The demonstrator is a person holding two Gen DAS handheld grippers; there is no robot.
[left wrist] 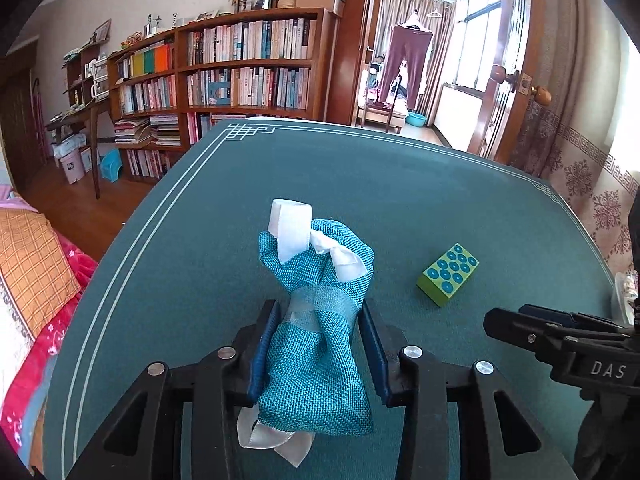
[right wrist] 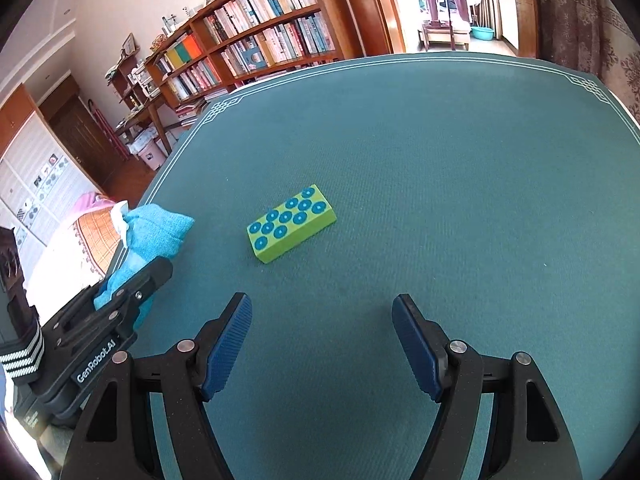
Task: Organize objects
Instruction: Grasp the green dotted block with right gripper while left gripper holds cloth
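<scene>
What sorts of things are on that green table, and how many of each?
Teal fabric pouch with white ribbon: 1, clamped in the left gripper
Green block with blue dots: 1, lying on the table
Total: 2

The lower part of the teal pouch (left wrist: 316, 364) sits hidden between the left gripper (left wrist: 318, 344) pads, and its white ribbon (left wrist: 276, 442) tail runs behind the frame. The right gripper (left wrist: 560, 344) is cut off at the right edge. Titles on the far bookshelf (left wrist: 248, 64) are too small to read.
</scene>
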